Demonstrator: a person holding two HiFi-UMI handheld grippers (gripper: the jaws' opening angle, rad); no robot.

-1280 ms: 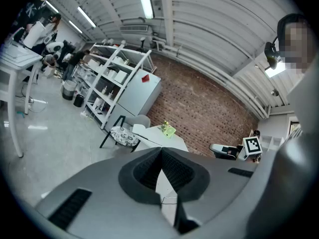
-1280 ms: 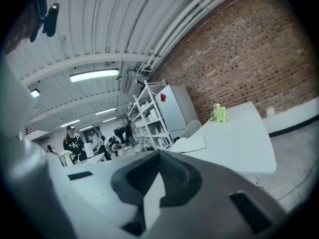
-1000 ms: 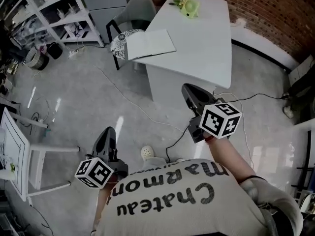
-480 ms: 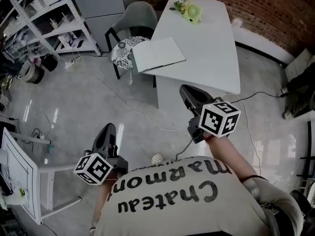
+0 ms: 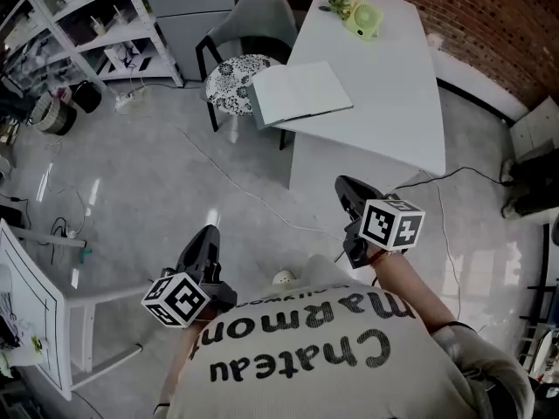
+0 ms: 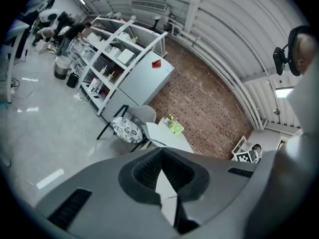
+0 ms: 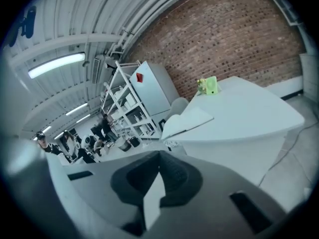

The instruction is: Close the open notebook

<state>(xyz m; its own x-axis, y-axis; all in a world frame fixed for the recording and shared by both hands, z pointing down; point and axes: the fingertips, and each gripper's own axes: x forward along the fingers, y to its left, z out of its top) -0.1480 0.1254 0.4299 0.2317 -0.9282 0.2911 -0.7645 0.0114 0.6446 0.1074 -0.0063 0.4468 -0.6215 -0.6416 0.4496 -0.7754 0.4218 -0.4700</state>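
Observation:
The open notebook [image 5: 301,92] lies flat with pale blank pages on the near left corner of the white table [image 5: 397,112], far ahead of both grippers. My left gripper [image 5: 208,232] hangs over the grey floor at the lower left, its jaws shut on nothing. My right gripper [image 5: 342,183] is held out in front of the table's near edge, also shut and empty. The right gripper view shows the notebook [image 7: 187,119] on the table [image 7: 249,116] beyond the meeting jaw tips [image 7: 160,154]. The left gripper view shows the table [image 6: 172,141] small and distant above its shut jaw tips [image 6: 162,151].
A grey chair with a patterned cushion [image 5: 236,81] stands at the table's left, right beside the notebook. A green object [image 5: 365,17] and a small plant sit at the table's far end. Cables [image 5: 236,182] trail over the floor. White shelves [image 5: 79,24] and a white frame [image 5: 35,304] stand at the left.
The table and notebook have come nearer and shifted right in the head view. Both grippers have moved forward and sunk, the right one most. Their jaws have stayed shut.

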